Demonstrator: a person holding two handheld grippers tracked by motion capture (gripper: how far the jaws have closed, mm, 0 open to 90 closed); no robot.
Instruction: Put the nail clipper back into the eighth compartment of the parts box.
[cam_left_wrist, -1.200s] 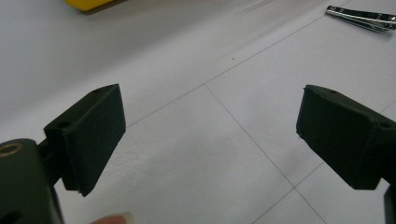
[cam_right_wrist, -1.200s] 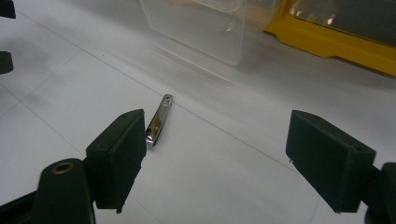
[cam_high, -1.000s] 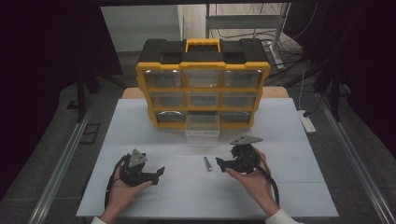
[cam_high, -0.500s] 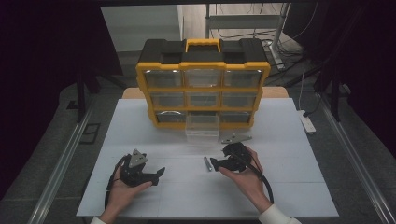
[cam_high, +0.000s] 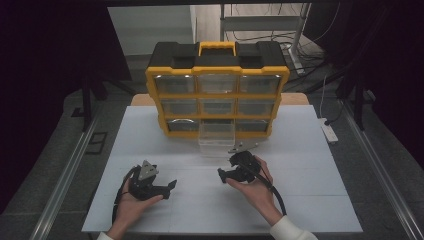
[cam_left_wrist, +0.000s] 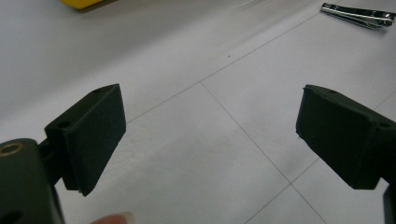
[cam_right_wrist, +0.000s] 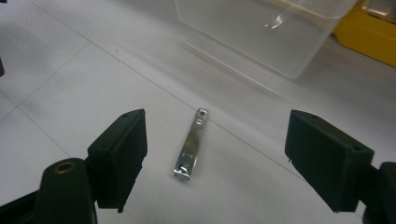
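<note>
Right gripper (cam_high: 226, 174) is advancing — compared with a second ago it has come forward and leftward over the table (cam_high: 300, 200), closing on the nail clipper (cam_right_wrist: 191, 143), while the left gripper (cam_high: 169, 186) is staying where it was, low on the person's left.

Clipper is lying flat on the white table, just in front of the clear drawer (cam_right_wrist: 261, 32) pulled out of the yellow organizer (cam_high: 217, 95). In the right gripper view it is sitting between the two jaws, nearer the left one, its long axis running roughly away from the camera. In the left gripper view the clipper (cam_left_wrist: 357, 15) is showing far off at the top right.

Step in hand, by judgement: lining up to pinch the clipper. Doing it well probably means shifting slightly so the clipper is centred between the jaws, coming down until the pads are nearly brushing the table, then squeezing across its narrow width — a thin, slick metal piece is likely to skate or tip if caught off-centre or too high.

Right gripper (cam_right_wrist: 212, 154): jaws spread wide, gripping nothing, not touching the clipper. Left gripper (cam_left_wrist: 210, 135): jaws likewise wide apart, empty, hovering over bare table.
</note>
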